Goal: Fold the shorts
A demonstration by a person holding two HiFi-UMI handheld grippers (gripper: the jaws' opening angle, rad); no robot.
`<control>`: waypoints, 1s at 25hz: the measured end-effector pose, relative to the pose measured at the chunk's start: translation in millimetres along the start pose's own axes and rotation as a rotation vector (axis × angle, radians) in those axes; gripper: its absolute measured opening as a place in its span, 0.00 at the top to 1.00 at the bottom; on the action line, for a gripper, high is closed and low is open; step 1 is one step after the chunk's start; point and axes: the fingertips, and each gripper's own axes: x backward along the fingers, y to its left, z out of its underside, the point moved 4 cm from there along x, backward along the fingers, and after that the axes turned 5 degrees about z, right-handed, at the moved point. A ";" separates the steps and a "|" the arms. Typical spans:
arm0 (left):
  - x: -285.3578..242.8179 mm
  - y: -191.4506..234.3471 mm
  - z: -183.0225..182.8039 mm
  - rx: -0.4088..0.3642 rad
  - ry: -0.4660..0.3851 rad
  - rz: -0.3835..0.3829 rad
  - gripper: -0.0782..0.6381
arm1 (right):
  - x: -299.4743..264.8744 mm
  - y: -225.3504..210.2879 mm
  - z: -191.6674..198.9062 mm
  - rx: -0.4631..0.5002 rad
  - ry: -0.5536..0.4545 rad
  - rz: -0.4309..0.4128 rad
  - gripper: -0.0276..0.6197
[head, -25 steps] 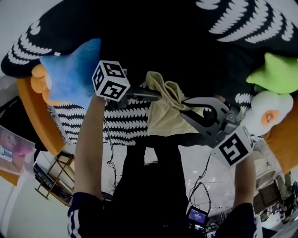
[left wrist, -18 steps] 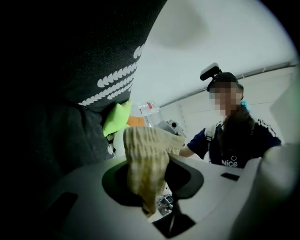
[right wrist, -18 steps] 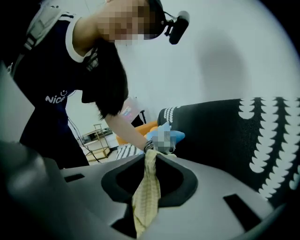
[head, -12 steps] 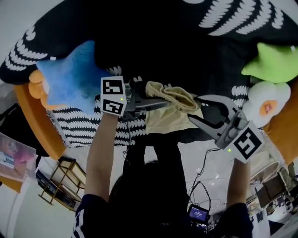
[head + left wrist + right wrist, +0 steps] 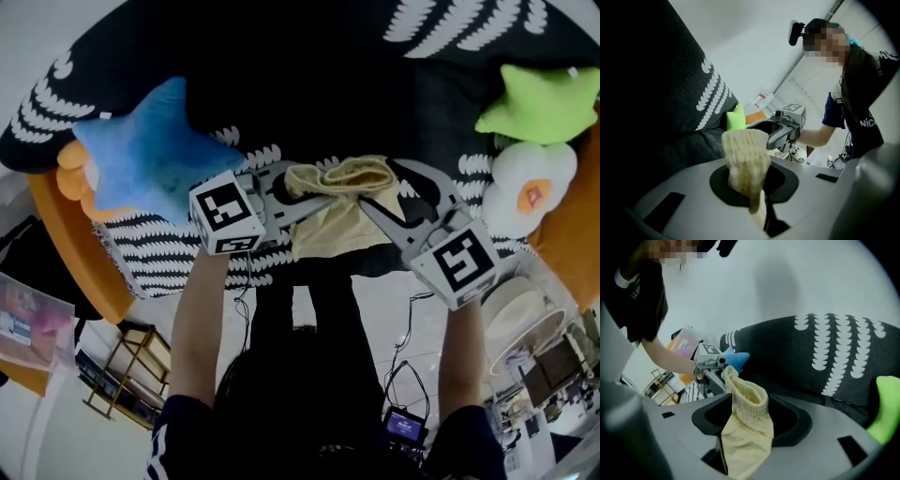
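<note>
Early, no fold made: shorts point(image 5: 330, 225) hanging in the air between both sets of jaws. Left gripper point(image 5: 298, 195) pinching the waistband tight; right gripper point(image 5: 380, 183) just spreading (cloth between, not pressed). All folding left.

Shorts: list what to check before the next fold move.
1. Left hand-held gripper pinching the shorts: ok, jaws just closed on the cloth.
2. Right hand-held gripper holding: not ok, jaws have just been opening, cloth lies loose between them.
3. Shorts spread flat: not ok, bunched between the two.
4. Cloth layers lined up: cannot tell.
5. Blue pillow apart from the shorts: ok.
</note>
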 end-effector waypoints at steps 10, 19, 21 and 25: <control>16.9 -1.9 16.9 0.020 0.113 -0.097 0.38 | 18.2 42.0 -2.1 0.254 0.004 -0.080 0.83; 40.8 -53.4 -4.0 -0.183 0.424 0.307 0.45 | 52.1 95.0 -7.2 0.315 0.010 -0.493 0.83; 28.9 -59.3 0.7 -0.227 0.486 0.352 0.47 | 52.4 101.6 -10.6 0.310 0.012 -0.501 0.83; 22.3 -61.6 5.3 -0.223 0.483 0.377 0.78 | 50.0 99.6 -11.3 0.332 0.018 -0.475 0.83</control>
